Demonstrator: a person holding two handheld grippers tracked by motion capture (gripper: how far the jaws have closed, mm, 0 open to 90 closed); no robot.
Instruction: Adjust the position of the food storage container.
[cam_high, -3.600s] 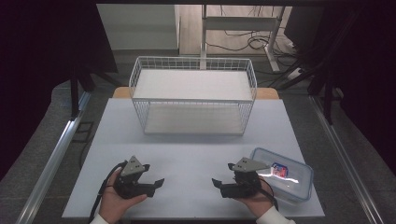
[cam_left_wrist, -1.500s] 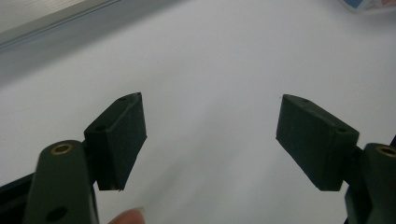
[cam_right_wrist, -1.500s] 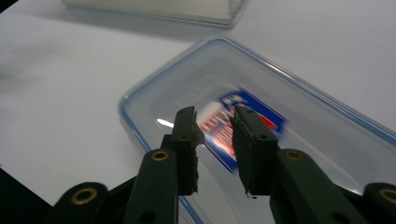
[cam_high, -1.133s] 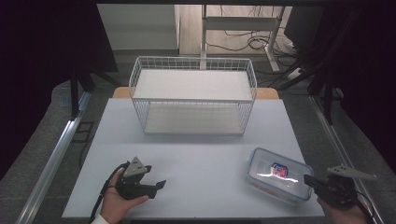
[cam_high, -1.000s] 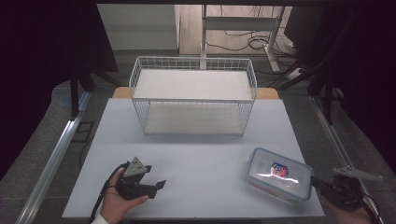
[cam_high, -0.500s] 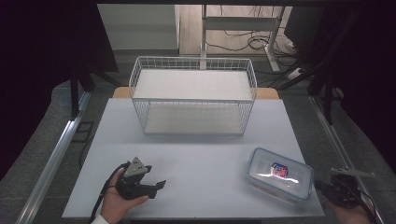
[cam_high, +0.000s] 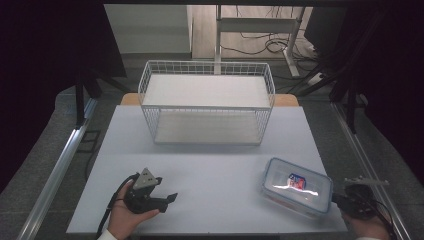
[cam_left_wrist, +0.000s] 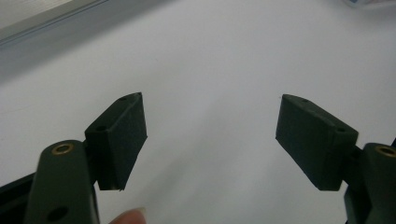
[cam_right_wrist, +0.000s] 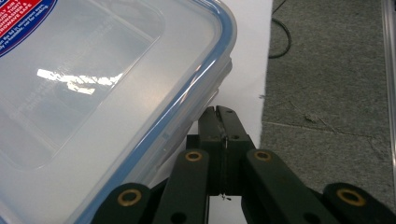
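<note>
Here we have the clear plastic food container (cam_high: 297, 186) with its blue-rimmed lid lying flat on the white table (cam_high: 215, 165), at the near right corner, with its long axis running slantwise from the table's middle toward that corner. The right gripper (cam_high: 350, 202) sits just beside the container's near right end, low against the table edge, and it is plainly the nearer of our two tools. In the right gripper view its jaws are pressed together with nothing between them, and their tips (cam_right_wrist: 223, 116) reach under the overhanging lip of the container (cam_right_wrist: 107, 88) at one rounded corner (whether they actually touch the box, we cannot tell). So the container lies ahead and slightly to the left of those jaws, with its length stretching away from them. The left gripper (cam_high: 148, 192) rests well apart, at the near left of the table, with bare tabletop between it and the container. In the left gripper view its jaws stand wide apart and hold nothing. The white wire basket (cam_high: 206, 102) stands at the far side of the table, beyond both. We judge that any next move on the container falls to the right hand.
</note>
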